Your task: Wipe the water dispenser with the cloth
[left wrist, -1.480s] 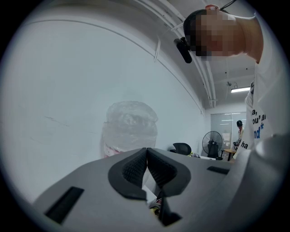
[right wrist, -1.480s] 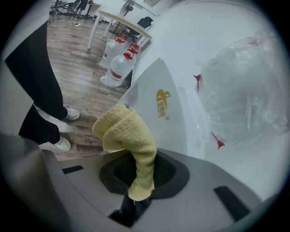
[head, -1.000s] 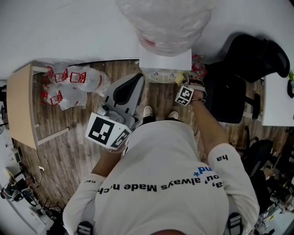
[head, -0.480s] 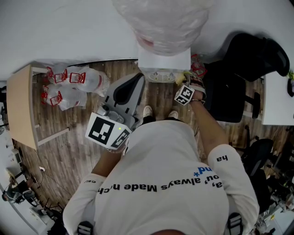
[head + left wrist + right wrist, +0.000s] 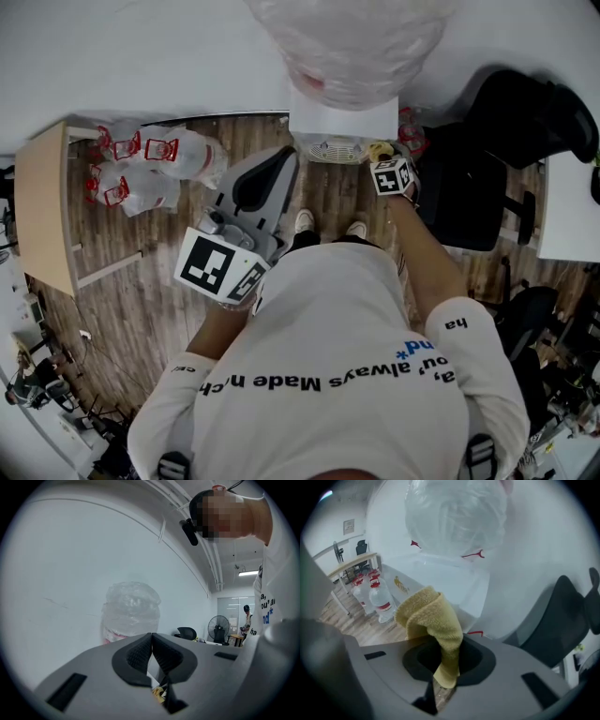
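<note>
Yellow terry cloth (image 5: 379,150) is the thing to watch. From the head view it sits at the front right corner of the white box-shaped water dispenser (image 5: 342,120), pinched in the right gripper (image 5: 386,161), which reaches out at arm's length. A big clear plastic water bottle (image 5: 352,42) tops the dispenser. The left gripper (image 5: 279,167) hangs over the wooden floor (image 5: 141,281), off the dispenser's front left corner, touching nothing. Parked out of the way, I'd say, so the wiping side has room.

Left gripper view now: jaws pressed together, ribbed pads (image 5: 140,651) meeting, nothing between them. It points up at the bottle and the white wall (image 5: 70,573), idle.

Right gripper view: jaws clamped on the cloth's lower end, the rest folded over and bulging forward as a soft pad. Sensible hold, because the loose fold leads and fabric, not hard plastic, meets the dispenser's white panel. Whether cloth touches panel, I can't tell; it's just beside it. My read is that the wipe is being worked at that corner, with much of the casing left to cover.
</note>
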### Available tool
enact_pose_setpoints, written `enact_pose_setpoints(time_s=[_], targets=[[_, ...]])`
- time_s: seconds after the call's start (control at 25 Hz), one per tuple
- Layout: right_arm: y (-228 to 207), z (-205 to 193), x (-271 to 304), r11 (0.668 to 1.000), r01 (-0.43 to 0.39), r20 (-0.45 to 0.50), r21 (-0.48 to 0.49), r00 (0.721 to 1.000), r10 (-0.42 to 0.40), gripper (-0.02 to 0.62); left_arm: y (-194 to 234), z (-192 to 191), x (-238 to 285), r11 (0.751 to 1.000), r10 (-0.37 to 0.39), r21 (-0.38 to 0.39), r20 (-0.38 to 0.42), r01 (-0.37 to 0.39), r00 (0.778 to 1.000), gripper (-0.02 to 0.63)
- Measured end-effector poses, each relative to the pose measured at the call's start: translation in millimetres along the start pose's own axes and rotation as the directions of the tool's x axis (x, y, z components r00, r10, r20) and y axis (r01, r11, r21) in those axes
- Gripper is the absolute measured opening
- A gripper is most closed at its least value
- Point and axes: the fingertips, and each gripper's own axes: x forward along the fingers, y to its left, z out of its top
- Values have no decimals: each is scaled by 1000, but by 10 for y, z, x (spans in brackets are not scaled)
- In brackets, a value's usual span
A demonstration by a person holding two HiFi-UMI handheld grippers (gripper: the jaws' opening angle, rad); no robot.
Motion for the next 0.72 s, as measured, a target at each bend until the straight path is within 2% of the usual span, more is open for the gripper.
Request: enact_pose_setpoints(time_s=[0.16, 0.72], targets=[[0, -15, 15, 998, -12, 2, 55, 1000, 12, 61, 18, -15, -14, 1000, 3, -4, -6, -3, 1000, 20], [-24, -62, 83, 987, -28, 2, 161, 1000, 28, 63, 52, -238, 3, 999, -19, -28, -30, 18, 999, 20]])
